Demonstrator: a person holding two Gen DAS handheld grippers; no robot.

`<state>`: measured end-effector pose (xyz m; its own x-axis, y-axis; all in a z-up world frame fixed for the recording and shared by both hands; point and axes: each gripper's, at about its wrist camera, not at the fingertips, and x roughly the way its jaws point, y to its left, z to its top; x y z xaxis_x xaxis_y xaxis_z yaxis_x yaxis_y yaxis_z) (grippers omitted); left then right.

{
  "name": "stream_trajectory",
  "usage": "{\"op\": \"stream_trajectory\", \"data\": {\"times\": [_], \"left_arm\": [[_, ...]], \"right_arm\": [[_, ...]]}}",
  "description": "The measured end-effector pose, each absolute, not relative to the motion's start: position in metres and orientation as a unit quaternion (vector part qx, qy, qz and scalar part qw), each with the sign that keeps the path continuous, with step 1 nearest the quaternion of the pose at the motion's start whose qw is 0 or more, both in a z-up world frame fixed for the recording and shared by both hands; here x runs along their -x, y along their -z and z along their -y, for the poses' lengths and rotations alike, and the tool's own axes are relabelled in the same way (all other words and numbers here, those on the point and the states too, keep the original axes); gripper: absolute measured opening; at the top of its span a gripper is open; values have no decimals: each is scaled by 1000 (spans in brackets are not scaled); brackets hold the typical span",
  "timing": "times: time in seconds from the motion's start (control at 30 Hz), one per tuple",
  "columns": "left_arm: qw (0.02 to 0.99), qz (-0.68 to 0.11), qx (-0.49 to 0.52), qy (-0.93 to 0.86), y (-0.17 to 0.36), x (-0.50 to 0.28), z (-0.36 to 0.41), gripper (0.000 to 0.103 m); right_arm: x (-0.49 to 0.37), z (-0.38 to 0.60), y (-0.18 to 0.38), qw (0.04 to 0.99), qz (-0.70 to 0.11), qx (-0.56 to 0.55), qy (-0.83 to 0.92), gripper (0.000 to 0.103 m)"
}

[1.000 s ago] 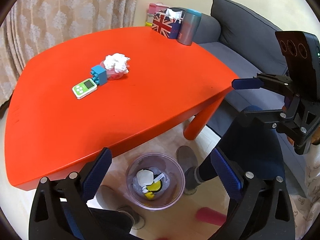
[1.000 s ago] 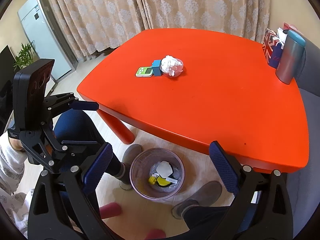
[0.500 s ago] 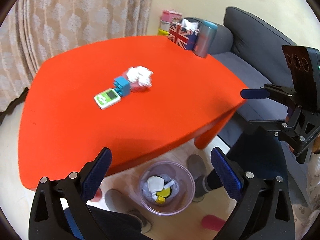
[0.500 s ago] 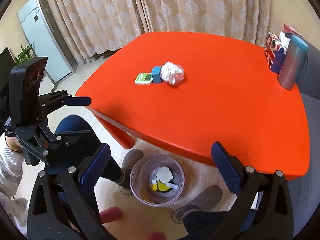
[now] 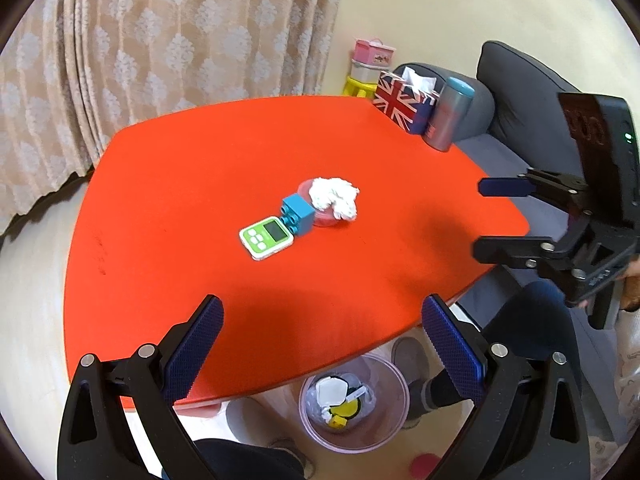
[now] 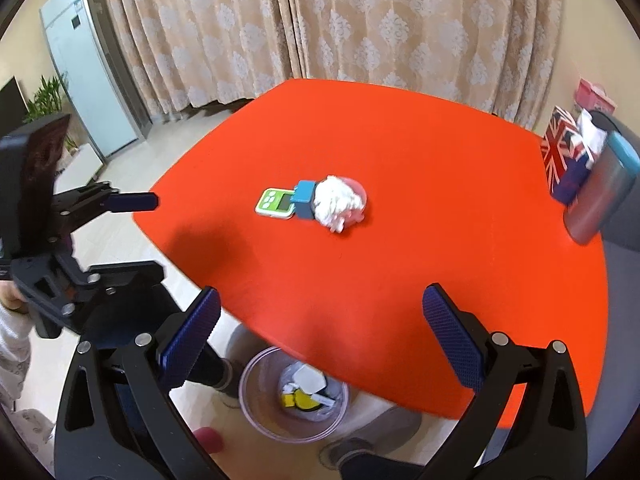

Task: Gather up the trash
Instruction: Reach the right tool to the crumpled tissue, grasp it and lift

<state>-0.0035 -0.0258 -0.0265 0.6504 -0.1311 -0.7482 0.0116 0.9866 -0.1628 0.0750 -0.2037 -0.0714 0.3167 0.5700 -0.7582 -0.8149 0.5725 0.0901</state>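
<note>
- Near the middle of the red table [image 5: 192, 184] lies a crumpled white tissue [image 5: 334, 200], resting on a small pink dish [image 5: 316, 210].
- Touching the dish on one side stands a blue toy brick [image 5: 298, 216], and just beside the brick lies a green-and-white timer [image 5: 266, 237].
- At the table's far corner by the grey sofa [image 5: 520, 92] stand a Union Jack tissue box [image 5: 402, 104] and a grey tumbler with a teal lid [image 5: 448, 114], close together.
- Below the near table edge, on the floor, sits a clear pink-tinted bin [image 6: 256, 384] with white and yellow scraps inside.
- Left gripper [image 5: 322, 334] hangs above the near table edge, its jaws spread wide with nothing between them.
- Right gripper [image 6: 320, 322] is likewise spread wide and empty, hovering over the near edge above the bin.
- Both grippers are well apart from the tissue.
</note>
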Motion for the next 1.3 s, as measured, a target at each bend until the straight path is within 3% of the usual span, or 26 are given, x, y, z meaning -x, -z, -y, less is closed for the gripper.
{"op": "stream_trajectory", "data": {"times": [0.63, 0.7, 0.83, 1.0, 1.17, 1.3], "left_arm": [[904, -417, 89, 28, 32, -7, 0, 95], [903, -419, 92, 27, 34, -8, -1, 95], [901, -422, 95, 29, 38, -10, -4, 95], [900, -424, 98, 31, 41, -12, -7, 95], [899, -425, 100, 34, 43, -13, -7, 95], [899, -426, 100, 37, 44, -13, -7, 95]], "right_arm": [[-133, 127, 103, 778, -413, 192, -432, 98], [-136, 121, 108, 775, -418, 196, -431, 84], [-141, 115, 118, 772, -428, 202, -426, 70], [-144, 111, 124, 769, -434, 206, -423, 38], [-148, 109, 122, 767, -435, 208, -423, 19], [-147, 111, 122, 769, -433, 204, -424, 14]]}}
